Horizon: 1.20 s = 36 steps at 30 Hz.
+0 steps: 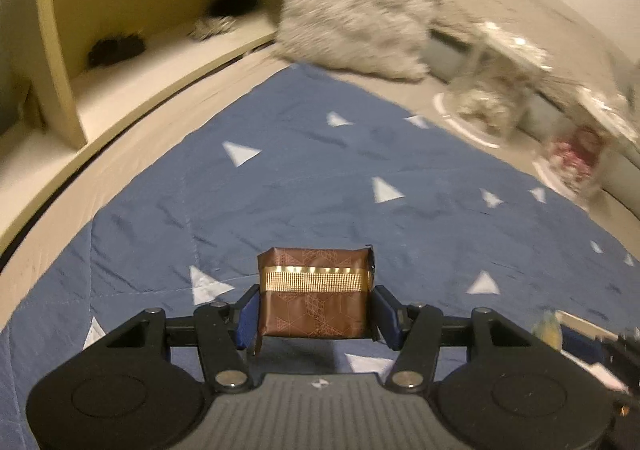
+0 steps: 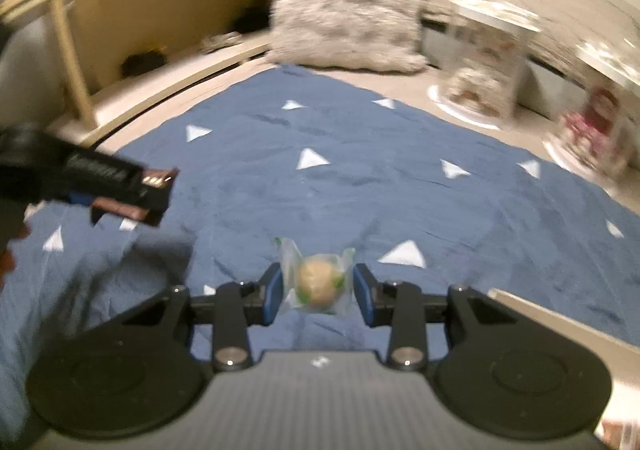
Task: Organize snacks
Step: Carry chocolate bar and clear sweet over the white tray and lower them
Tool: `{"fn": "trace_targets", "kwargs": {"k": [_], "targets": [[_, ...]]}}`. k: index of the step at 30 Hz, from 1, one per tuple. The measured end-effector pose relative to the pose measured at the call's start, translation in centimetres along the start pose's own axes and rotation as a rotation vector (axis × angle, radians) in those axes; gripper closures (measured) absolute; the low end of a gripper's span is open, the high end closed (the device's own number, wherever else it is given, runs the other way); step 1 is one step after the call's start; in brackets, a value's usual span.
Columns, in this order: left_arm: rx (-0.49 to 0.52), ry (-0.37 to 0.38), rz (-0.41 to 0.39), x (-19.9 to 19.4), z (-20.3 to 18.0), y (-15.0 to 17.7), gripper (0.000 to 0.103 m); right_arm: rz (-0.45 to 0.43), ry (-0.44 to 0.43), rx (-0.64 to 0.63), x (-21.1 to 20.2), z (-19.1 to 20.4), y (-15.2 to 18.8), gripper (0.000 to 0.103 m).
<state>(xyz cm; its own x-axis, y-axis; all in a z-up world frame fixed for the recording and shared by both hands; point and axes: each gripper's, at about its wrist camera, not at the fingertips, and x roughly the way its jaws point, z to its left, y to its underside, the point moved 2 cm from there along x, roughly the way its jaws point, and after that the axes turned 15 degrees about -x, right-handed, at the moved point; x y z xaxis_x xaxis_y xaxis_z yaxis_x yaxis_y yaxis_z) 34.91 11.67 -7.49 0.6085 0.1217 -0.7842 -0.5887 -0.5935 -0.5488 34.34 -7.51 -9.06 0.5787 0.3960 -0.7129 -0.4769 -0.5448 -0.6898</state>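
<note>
My left gripper (image 1: 314,316) is shut on a brown snack packet (image 1: 314,292) with a gold band, held above the blue cloth (image 1: 320,178). The same gripper (image 2: 132,206) and its packet (image 2: 120,210) show at the left of the right wrist view. My right gripper (image 2: 318,288) is shut on a round tan snack in a clear wrapper (image 2: 318,282), also lifted off the cloth (image 2: 360,178). Two clear jars hold snacks at the far right: one with pale contents (image 1: 490,106) (image 2: 478,90), one with red-wrapped contents (image 1: 576,154) (image 2: 592,130).
A fluffy grey pillow (image 1: 356,2) (image 2: 344,2) lies at the back of the bed. A wooden shelf unit (image 1: 120,30) (image 2: 140,18) with dark items runs along the left. A light box edge (image 1: 588,330) shows at the lower right.
</note>
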Motion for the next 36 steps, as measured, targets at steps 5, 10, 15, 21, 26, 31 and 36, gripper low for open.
{"fn": "trace_targets", "kwargs": {"k": [5,10,15,21,26,31,36], "targets": [[0.102,0.058,-0.014,-2.9,-2.3,1.5,0.044,-0.02,0.062,0.059,-3.4,-1.4,0.3,0.06],[0.163,0.136,-0.022,-5.7,-4.4,2.8,0.044,-0.034,0.122,0.118,-6.9,-3.0,1.4,0.06],[0.226,0.193,-0.02,-7.4,-6.7,4.4,0.044,-0.037,0.183,0.169,-9.7,-4.0,2.8,0.059],[0.288,0.245,-0.004,-7.8,-9.6,6.6,0.044,-0.048,0.249,0.211,-12.9,-4.9,4.8,0.059],[0.311,0.301,0.028,-7.4,-12.6,8.3,0.044,-0.061,0.29,0.269,-14.8,-6.7,6.5,0.059],[0.318,0.354,0.078,-6.2,-15.6,10.0,0.044,-0.04,0.321,0.314,-15.3,-8.7,8.4,0.059],[0.319,0.377,0.129,-3.9,-18.3,11.5,0.044,0.001,0.344,0.355,-14.9,-10.7,10.2,0.059]]}}
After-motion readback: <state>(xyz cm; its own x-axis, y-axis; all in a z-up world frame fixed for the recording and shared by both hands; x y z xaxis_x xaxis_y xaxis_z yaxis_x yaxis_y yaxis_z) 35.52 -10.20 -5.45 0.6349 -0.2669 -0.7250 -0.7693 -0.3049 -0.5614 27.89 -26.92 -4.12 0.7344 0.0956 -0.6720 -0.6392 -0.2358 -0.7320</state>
